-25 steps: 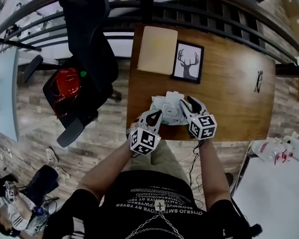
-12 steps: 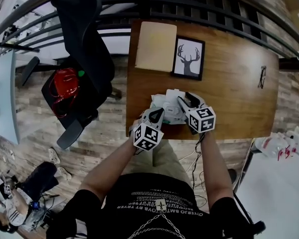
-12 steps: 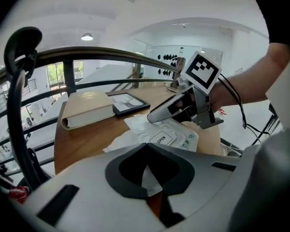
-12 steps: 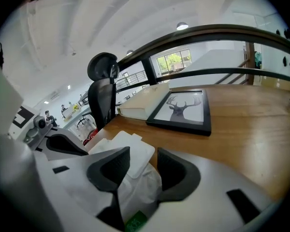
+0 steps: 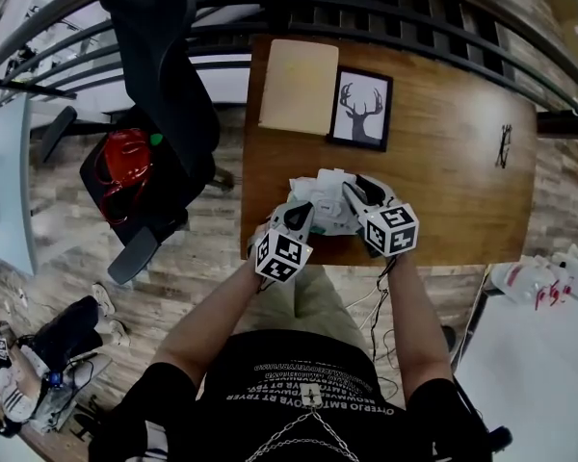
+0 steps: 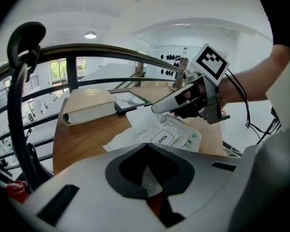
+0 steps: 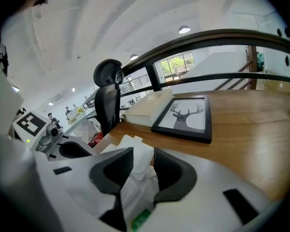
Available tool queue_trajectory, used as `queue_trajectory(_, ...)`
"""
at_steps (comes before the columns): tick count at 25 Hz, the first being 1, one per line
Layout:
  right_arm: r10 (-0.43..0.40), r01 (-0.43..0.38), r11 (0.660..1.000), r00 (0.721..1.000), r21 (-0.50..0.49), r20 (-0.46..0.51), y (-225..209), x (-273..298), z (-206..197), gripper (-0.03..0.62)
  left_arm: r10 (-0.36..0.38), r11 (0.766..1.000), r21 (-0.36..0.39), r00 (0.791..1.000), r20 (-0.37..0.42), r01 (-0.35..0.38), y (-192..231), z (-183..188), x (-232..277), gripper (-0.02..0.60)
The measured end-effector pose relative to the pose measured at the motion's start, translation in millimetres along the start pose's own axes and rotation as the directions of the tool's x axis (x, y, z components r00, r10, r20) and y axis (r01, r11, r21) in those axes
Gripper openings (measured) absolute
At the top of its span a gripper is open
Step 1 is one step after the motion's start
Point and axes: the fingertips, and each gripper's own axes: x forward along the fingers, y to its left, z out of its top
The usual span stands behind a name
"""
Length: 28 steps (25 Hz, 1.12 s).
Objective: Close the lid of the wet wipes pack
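The white wet wipes pack (image 5: 325, 212) lies near the front edge of the wooden table (image 5: 443, 191). An "OPEN" label (image 6: 163, 138) shows on its top, and a white flap (image 7: 130, 146) stands up from it. My left gripper (image 5: 302, 218) is at the pack's near left edge. Its jaw tips (image 6: 146, 148) meet, with white wrapper caught between them. My right gripper (image 5: 353, 193) reaches over the pack from the right. Its jaws (image 7: 144, 154) are closing with the raised flap between them, and a gap still shows.
Behind the pack lie a cream book (image 5: 299, 87) and a framed deer picture (image 5: 361, 109). Folded glasses (image 5: 502, 157) rest at the table's right. A black office chair (image 5: 164, 85) stands left of the table, and a dark railing (image 5: 414, 22) runs along its far side.
My left gripper has come down a little at the pack's near edge. My right gripper has kept its place over the pack.
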Motion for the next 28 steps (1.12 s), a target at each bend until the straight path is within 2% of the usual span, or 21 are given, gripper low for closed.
queue_trajectory(4, 0.025, -0.025, 1.000, 0.999, -0.015, 0.025, 12, -11, 5, 0.137, 0.003, 1.000, -0.007, 1.000, 0.003, -0.003, 1, -1, -1, 0.028)
queue_trajectory(12, 0.072, -0.071, 0.997, 0.997, -0.035, 0.017, 34, -25, -2, 0.137, 0.007, 0.999, -0.054, 0.999, -0.032, -0.009, 2, -1, 0, 0.028)
queue_trajectory(16, 0.093, -0.093, 0.995, 0.996, -0.046, 0.005, 43, -30, -13, 0.142, 0.028, 0.996, -0.082, 0.999, -0.044, -0.032, 4, -2, -4, 0.028)
queue_trajectory(25, 0.116, -0.117, 0.989, 0.993, -0.085, -0.016, 53, -39, -36, 0.154, 0.103, 0.984, -0.141, 0.994, -0.021, -0.105, 14, -6, -28, 0.028)
queue_trajectory(28, 0.146, -0.149, 0.983, 0.989, -0.111, -0.038, 57, -42, -44, 0.172, 0.128, 0.979, -0.157, 0.992, -0.015, -0.129, 17, -8, -35, 0.028)
